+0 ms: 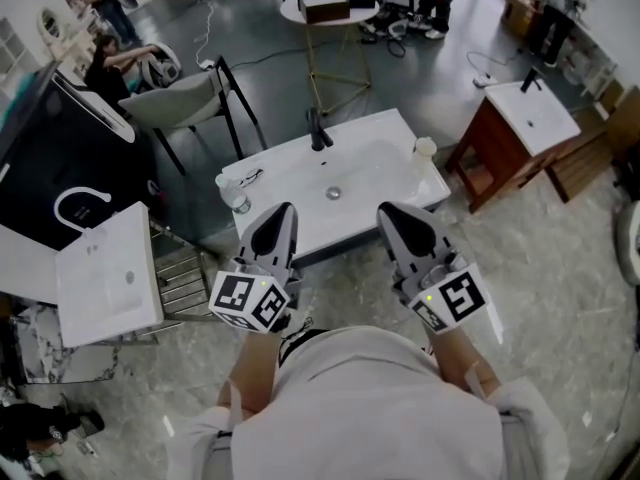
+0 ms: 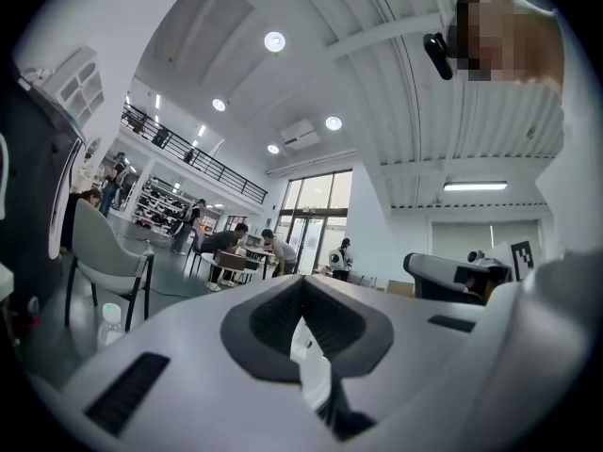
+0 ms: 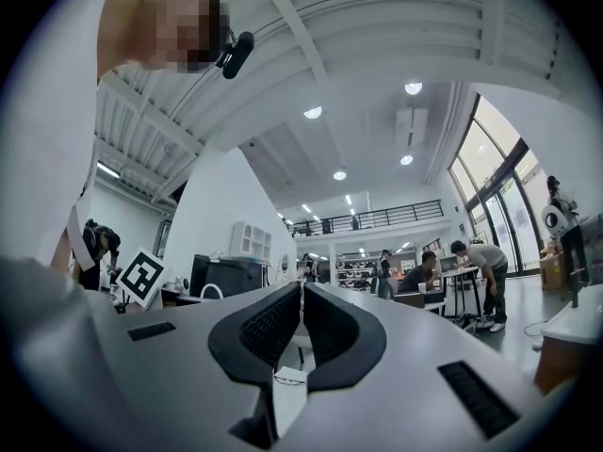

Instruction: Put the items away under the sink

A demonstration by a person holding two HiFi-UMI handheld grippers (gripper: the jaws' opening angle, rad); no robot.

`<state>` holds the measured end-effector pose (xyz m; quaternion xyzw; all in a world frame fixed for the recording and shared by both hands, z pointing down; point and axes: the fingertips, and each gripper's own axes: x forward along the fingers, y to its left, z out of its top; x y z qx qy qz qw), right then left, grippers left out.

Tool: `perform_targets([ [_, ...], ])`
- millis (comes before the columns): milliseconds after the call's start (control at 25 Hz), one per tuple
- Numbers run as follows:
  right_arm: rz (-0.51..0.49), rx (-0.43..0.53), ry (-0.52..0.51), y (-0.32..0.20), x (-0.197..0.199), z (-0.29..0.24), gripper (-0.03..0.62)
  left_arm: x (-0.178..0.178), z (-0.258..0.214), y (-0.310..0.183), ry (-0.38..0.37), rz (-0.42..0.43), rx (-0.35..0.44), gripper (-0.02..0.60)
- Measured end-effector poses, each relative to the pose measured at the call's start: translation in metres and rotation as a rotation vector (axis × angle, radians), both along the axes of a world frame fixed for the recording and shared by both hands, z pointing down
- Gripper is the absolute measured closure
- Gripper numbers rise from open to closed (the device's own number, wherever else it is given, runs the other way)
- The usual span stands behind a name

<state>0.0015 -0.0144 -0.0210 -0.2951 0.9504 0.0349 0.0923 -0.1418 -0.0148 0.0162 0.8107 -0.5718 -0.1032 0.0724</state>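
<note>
In the head view a white sink vanity (image 1: pixel 385 183) stands in front of me with a black faucet (image 1: pixel 318 128) at its back. A clear bottle (image 1: pixel 238 201) stands on its left edge, a small white cup (image 1: pixel 425 147) on its right back corner, and a thin dark item (image 1: pixel 250 177) lies at the left. My left gripper (image 1: pixel 287 209) and right gripper (image 1: pixel 386 211) hover side by side above the sink's near edge. Both are shut with nothing in them. The left gripper view (image 2: pixel 303 281) and the right gripper view (image 3: pixel 301 288) show the jaws closed together, pointing across the room.
A grey chair (image 1: pixel 190 103) stands behind the sink at left, and a round table (image 1: pixel 330 13) farther back. To the right is a wooden vanity (image 1: pixel 520 133). Another white basin (image 1: pixel 105 273) sits on a rack at left. People are at the back.
</note>
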Motion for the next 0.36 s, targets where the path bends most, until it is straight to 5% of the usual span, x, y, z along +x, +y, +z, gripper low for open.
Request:
perform_targets([
  [360,-0.014,-0.024,-0.011,0.002,-0.010,-0.004,0.554,-0.014,-0.001,0.007,0.003,-0.024,-0.010,0.579],
])
